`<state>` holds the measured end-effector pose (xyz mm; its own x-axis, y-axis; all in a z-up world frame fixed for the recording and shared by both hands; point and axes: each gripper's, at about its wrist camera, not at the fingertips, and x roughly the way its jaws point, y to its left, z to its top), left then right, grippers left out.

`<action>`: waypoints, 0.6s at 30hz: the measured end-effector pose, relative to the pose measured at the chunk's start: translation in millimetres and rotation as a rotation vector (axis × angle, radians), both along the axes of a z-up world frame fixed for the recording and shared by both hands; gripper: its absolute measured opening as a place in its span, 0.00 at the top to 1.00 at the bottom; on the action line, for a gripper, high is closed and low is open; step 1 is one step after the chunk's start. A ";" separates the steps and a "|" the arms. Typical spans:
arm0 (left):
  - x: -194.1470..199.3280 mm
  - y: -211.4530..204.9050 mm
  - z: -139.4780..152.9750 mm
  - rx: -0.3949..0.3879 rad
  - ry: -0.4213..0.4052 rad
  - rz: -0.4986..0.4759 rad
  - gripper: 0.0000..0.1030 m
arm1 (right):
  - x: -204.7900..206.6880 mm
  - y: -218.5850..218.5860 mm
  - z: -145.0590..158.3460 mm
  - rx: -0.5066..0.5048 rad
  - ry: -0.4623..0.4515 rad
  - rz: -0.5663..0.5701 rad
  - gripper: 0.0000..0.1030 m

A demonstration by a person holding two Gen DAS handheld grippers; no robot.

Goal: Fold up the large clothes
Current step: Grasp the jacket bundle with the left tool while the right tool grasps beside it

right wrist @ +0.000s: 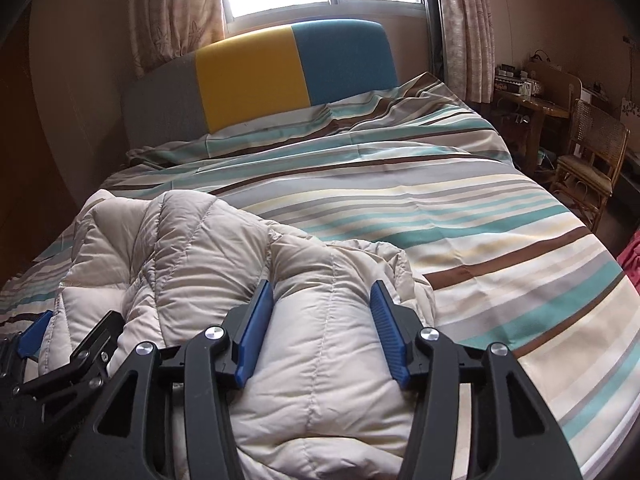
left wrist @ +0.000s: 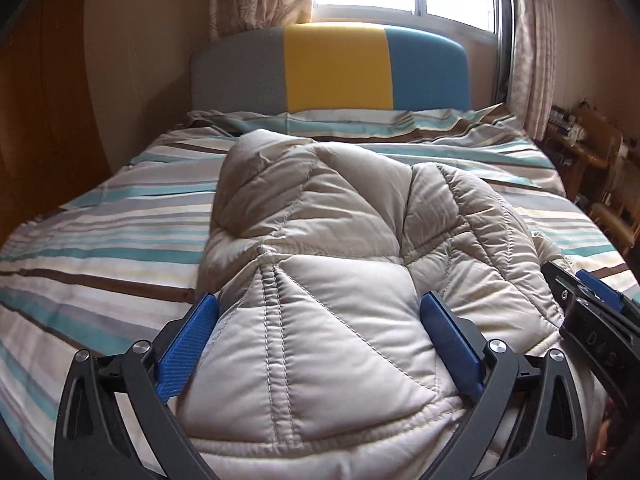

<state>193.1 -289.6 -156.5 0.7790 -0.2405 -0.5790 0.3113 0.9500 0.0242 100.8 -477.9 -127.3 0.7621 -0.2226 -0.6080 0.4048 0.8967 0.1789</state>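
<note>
A beige quilted puffer jacket (left wrist: 320, 208) lies bunched on the striped bed cover (left wrist: 100, 248), near the bed's foot. My left gripper (left wrist: 320, 300) stands wide open over the jacket's near part, with a broad puffy panel between its blue pads. In the right wrist view a thick fold of the jacket (right wrist: 180, 248) fills the narrower gap of my right gripper (right wrist: 320, 286) and touches both pads. The two grippers sit side by side: the right one (left wrist: 592, 300) shows at the left view's right edge, the left one (right wrist: 60, 344) at the right view's lower left.
A grey, yellow and blue headboard (left wrist: 336, 68) stands at the bed's far end under a bright window with curtains. A wooden desk (right wrist: 532, 100) and a cane chair (right wrist: 592, 160) stand right of the bed. The bed cover (right wrist: 480, 220) is bare right of the jacket.
</note>
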 end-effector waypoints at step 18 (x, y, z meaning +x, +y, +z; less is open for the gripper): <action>64.3 4.8 66.2 -0.074 0.096 0.065 0.03 | 50.4 -7.6 59.1 0.054 0.045 0.113 0.50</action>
<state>257.4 -284.8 -90.3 0.7359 -0.2365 -0.6345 0.2470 0.9662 -0.0737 151.2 -485.5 -68.2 0.7518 -0.1030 -0.6513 0.3106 0.9266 0.2120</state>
